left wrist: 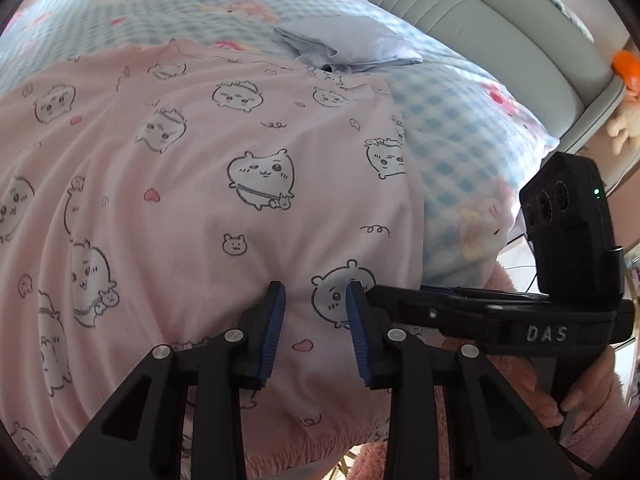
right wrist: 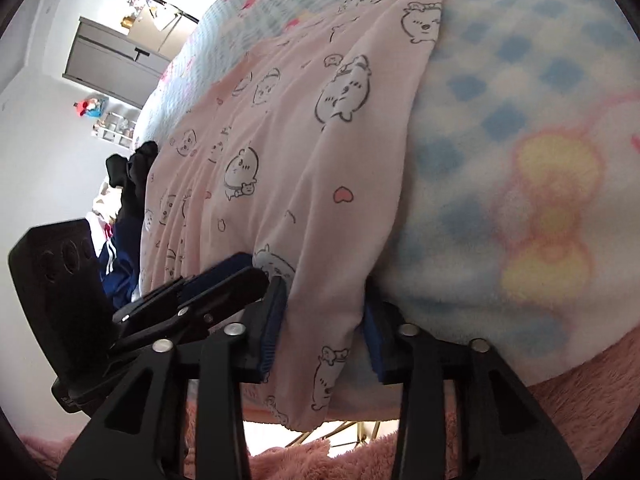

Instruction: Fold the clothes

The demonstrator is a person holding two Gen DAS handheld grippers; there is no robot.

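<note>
Pink printed garment [left wrist: 208,184] is lying spread over the blue checked blanket [left wrist: 460,128] on the bed, hem hanging over the bed's near edge; it is not yet folded.

Right gripper [right wrist: 320,320] is straddling a raised ridge of the hem at the garment's right side, near the bed's near edge. Jaws are narrow with cloth between the blue pads [right wrist: 272,320]; the left pad is touching fabric, but I cannot tell whether the right one is pressing.

Left gripper [left wrist: 316,332] is sitting just beside it, over the same hem stretch. Jaws are narrow and a low hump of cloth is lying between the pads [left wrist: 274,328], with gaps showing on both sides, so nothing is being held there.

Risks from here:
- Thin, slack fabric: if the right jaws are only pinching one layer or the very edge, it is likely slipping out on the lift.
- The blanket is lying right under the hem, so a deep bite could be grabbing blanket too and dragging it along.
- The two grippers are crowding each other, so they could be colliding, and the fold would be coming out skewed.
- The small blue folded cloth [left wrist: 352,44] at the garment's far end could be getting dragged along.
</note>
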